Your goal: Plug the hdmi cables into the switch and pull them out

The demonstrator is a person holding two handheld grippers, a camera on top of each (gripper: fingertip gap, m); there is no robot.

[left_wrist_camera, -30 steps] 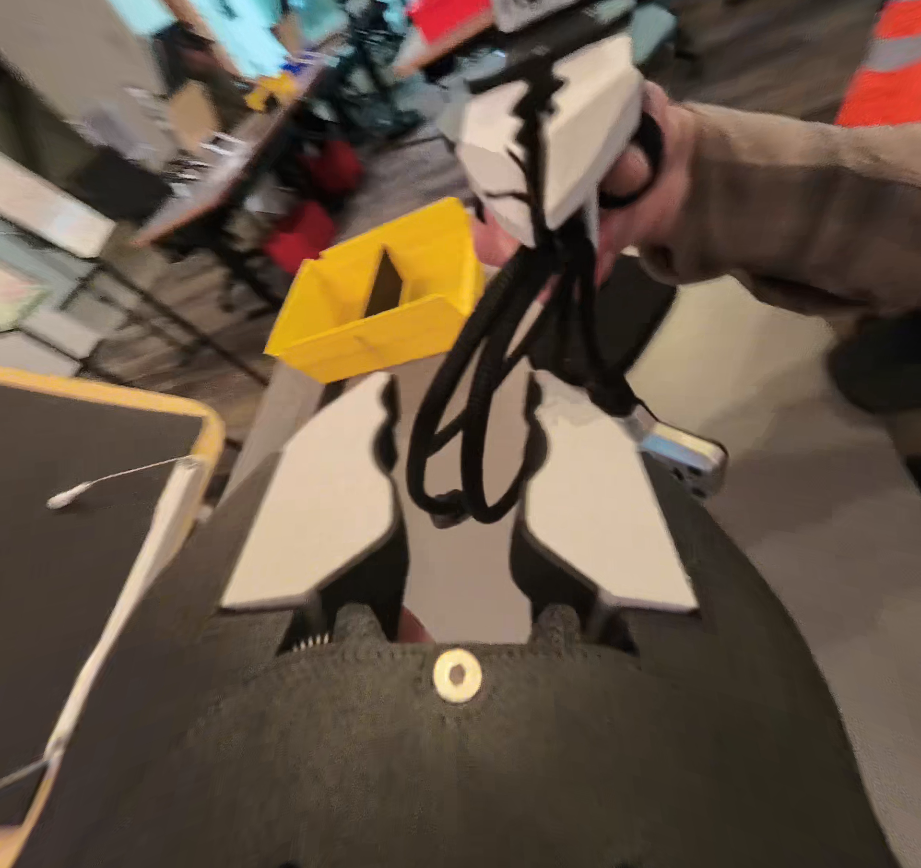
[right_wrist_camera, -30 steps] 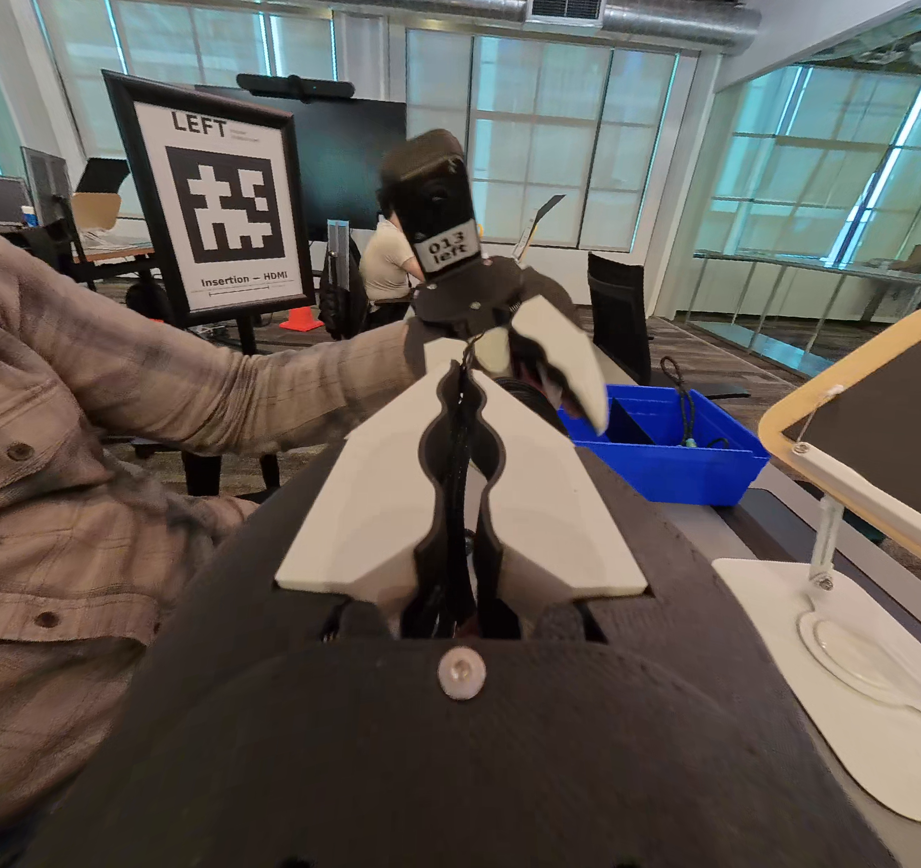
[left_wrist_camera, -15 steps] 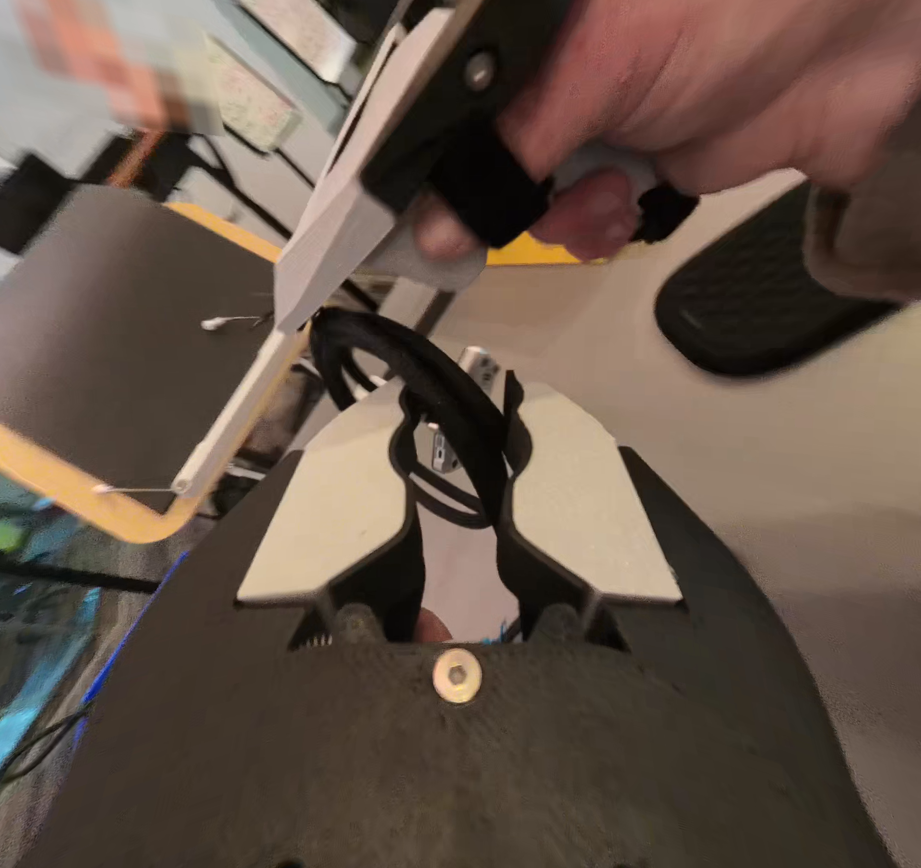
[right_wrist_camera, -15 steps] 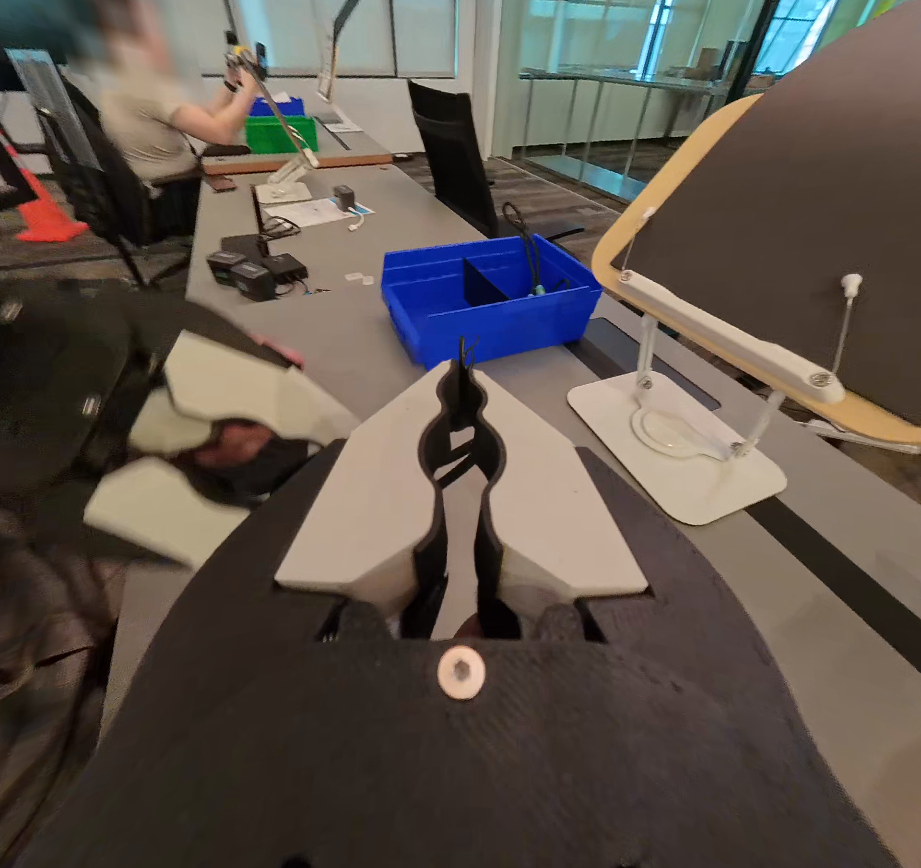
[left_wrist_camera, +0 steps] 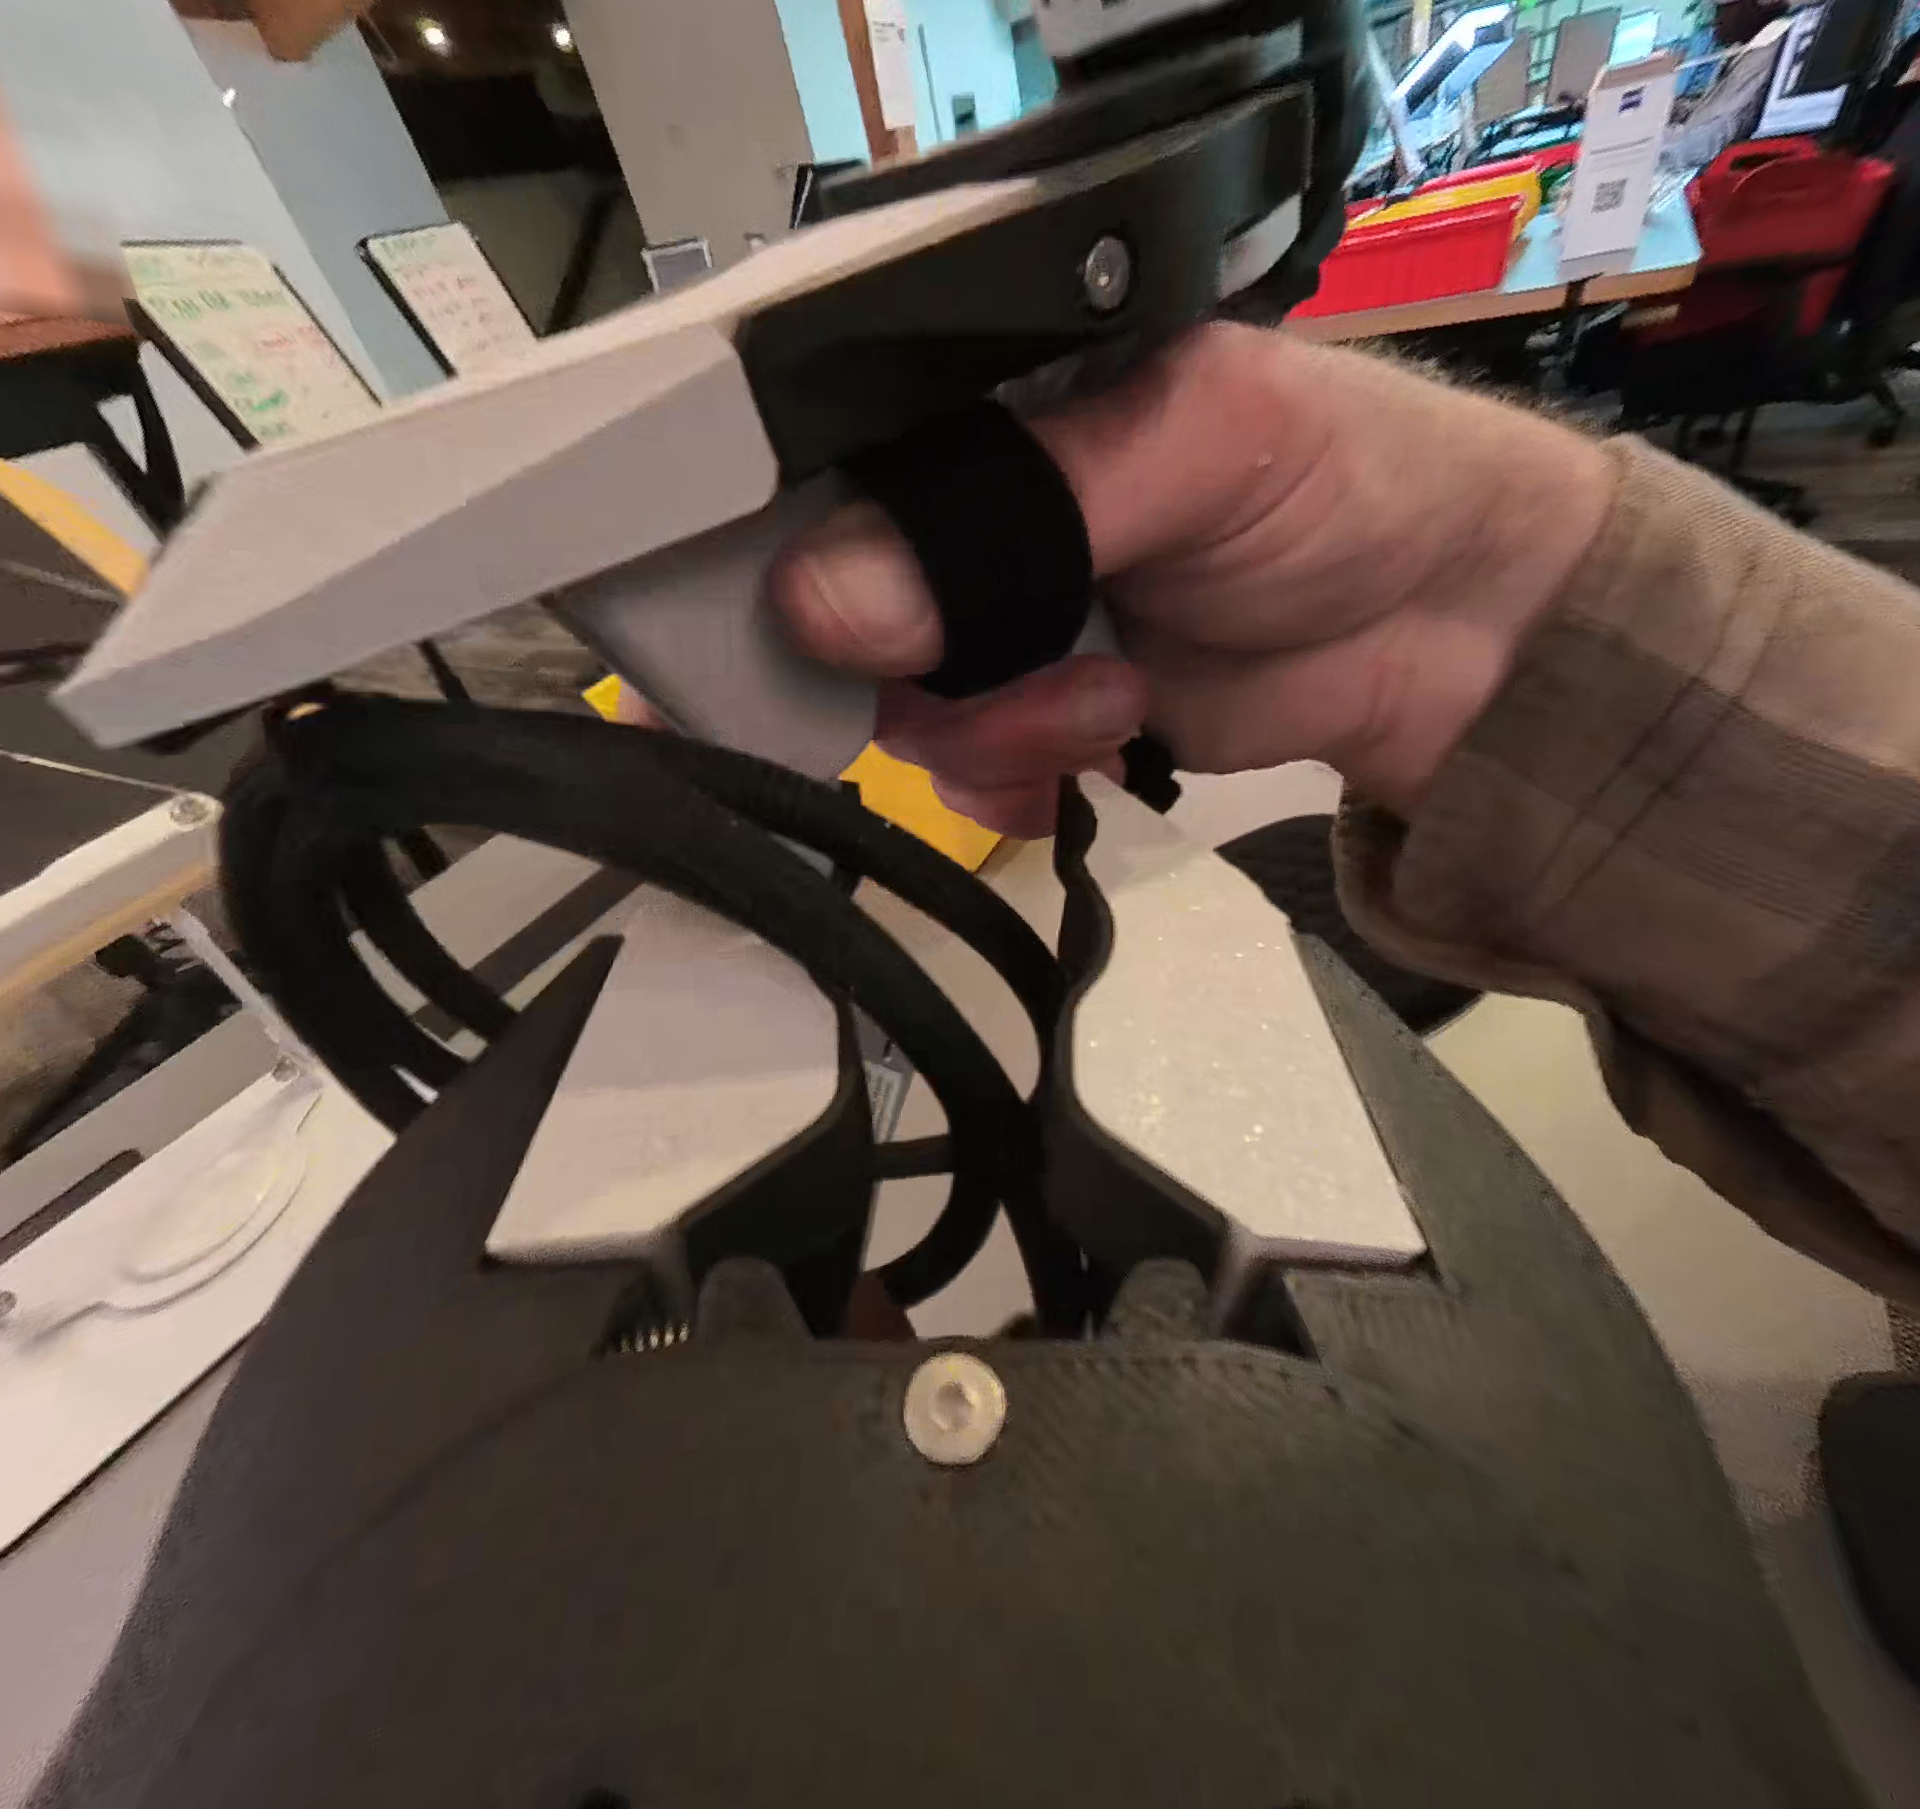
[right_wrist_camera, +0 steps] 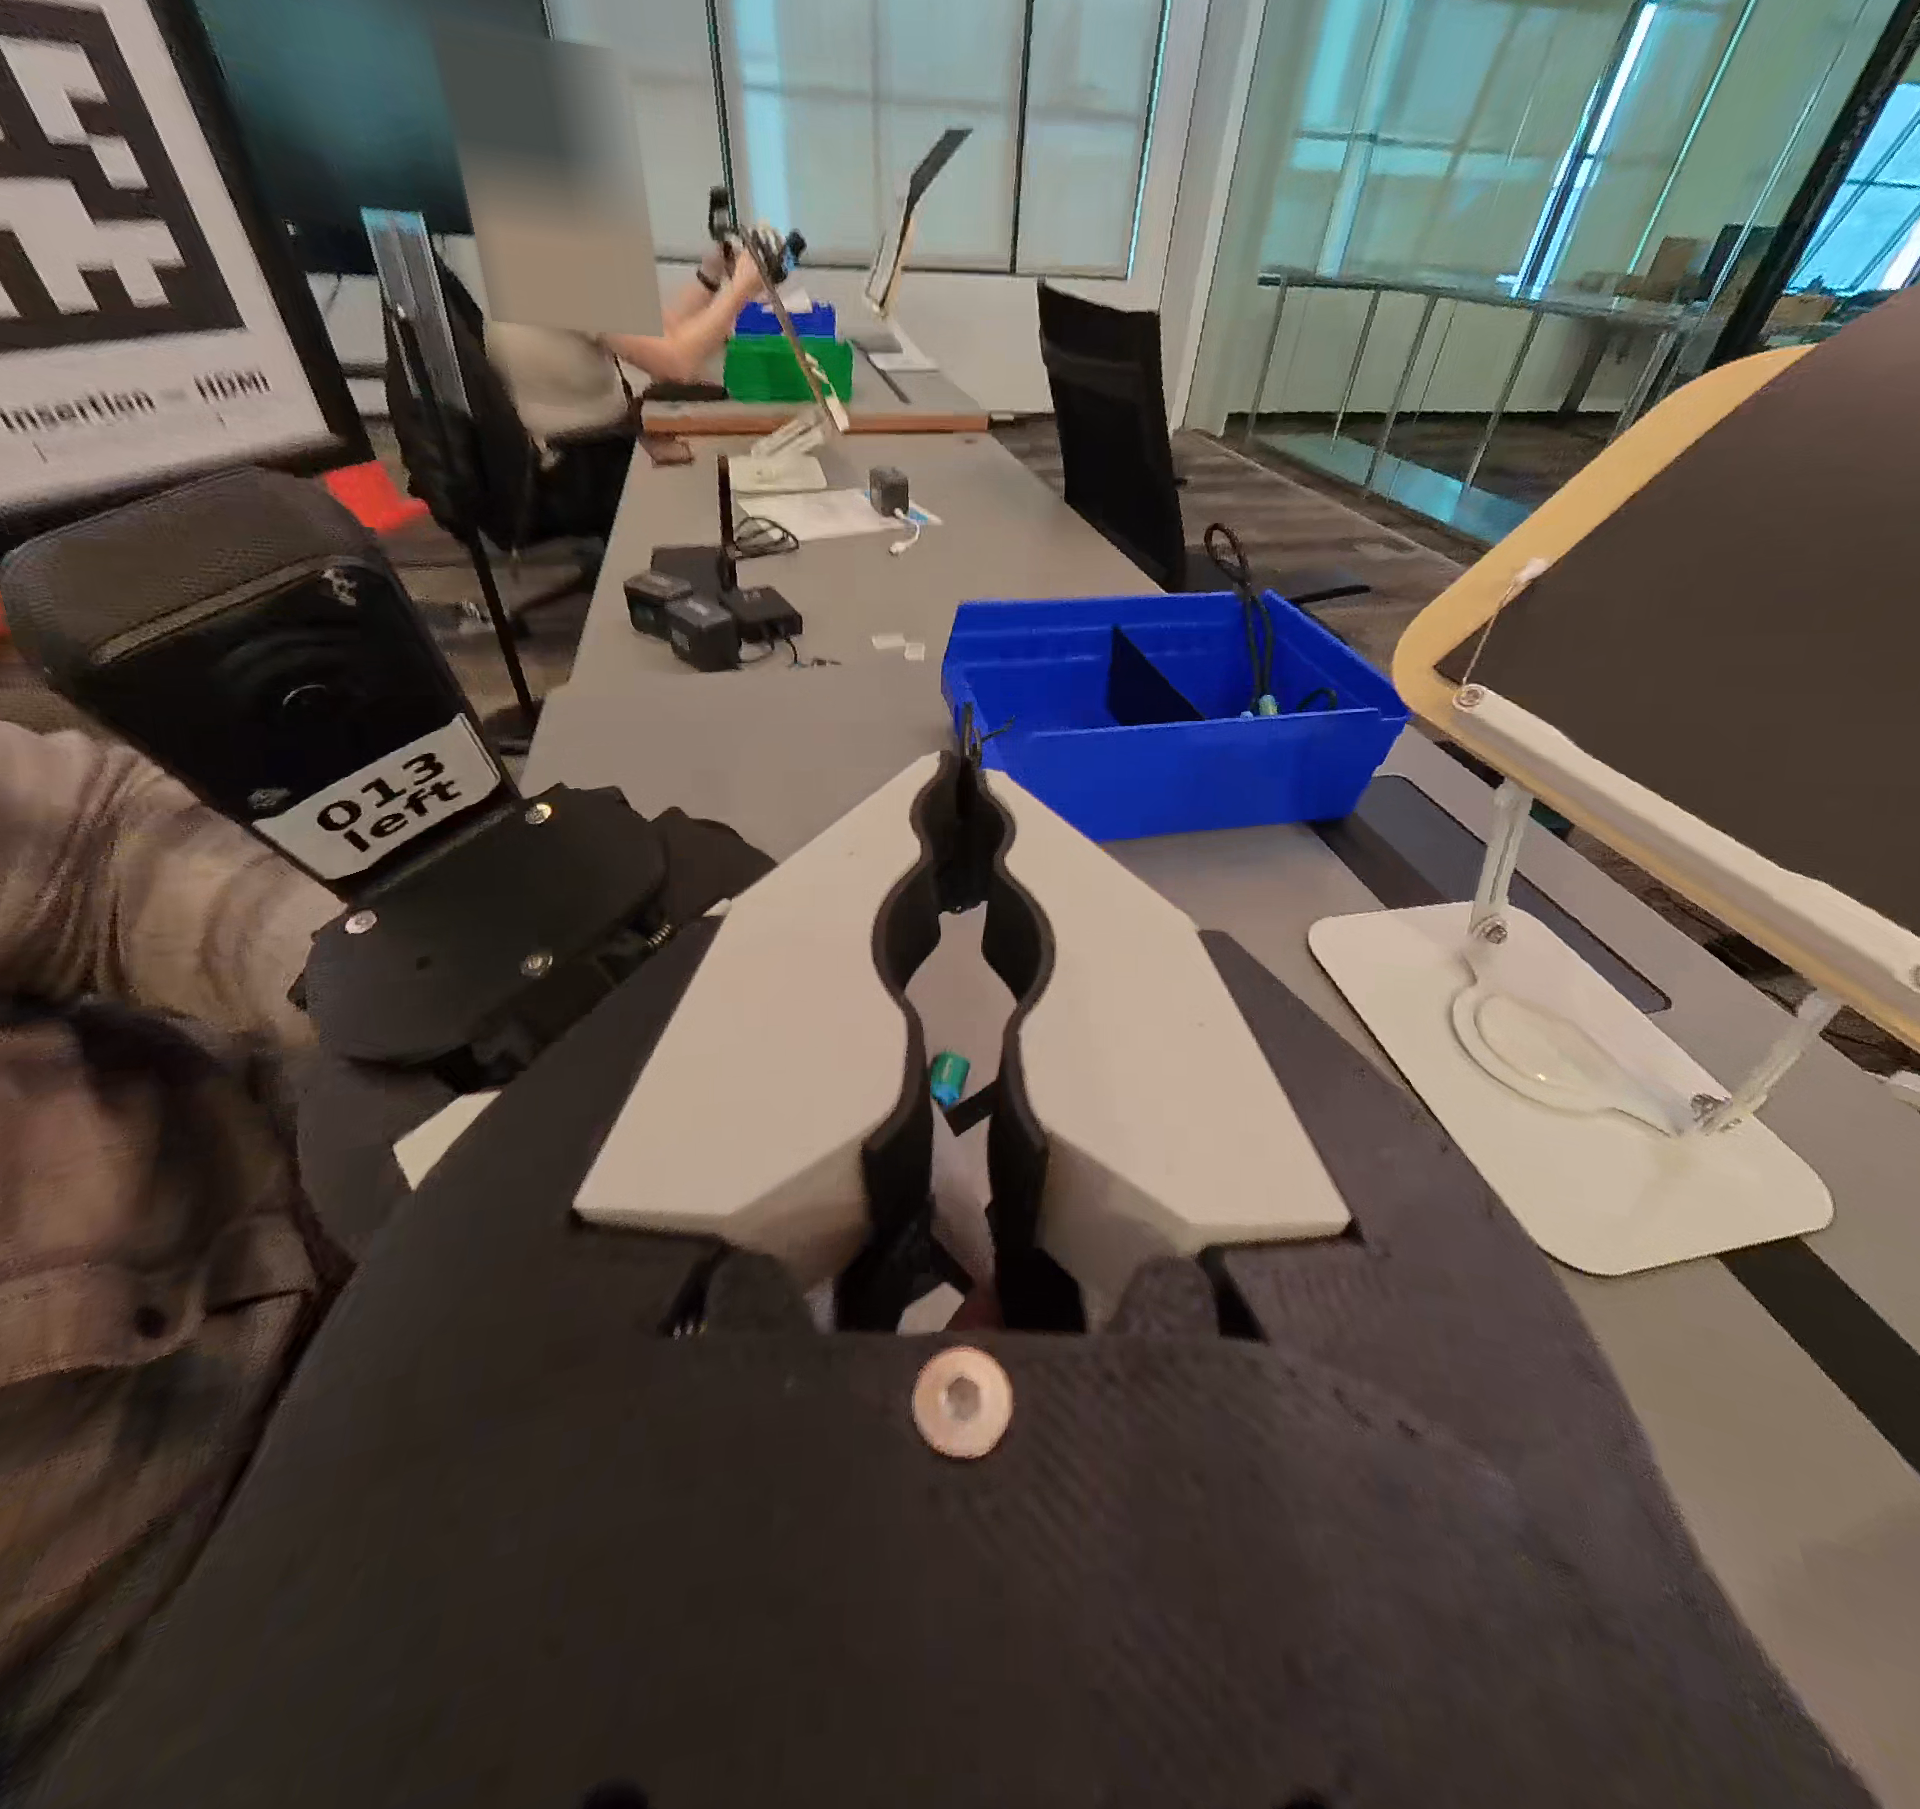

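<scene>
cable [left_wrist_camera: 935, 886] now between left gripper [left_wrist_camera: 831, 959] fingers

So the HDMI cable [left_wrist_camera: 665, 855] is a thick black braided one, bundled up in a few loose loops. It's hanging off the table, with one strand running down between the left gripper's [left_wrist_camera: 831, 949] fingers. Can't see its plug clearly.
</scene>
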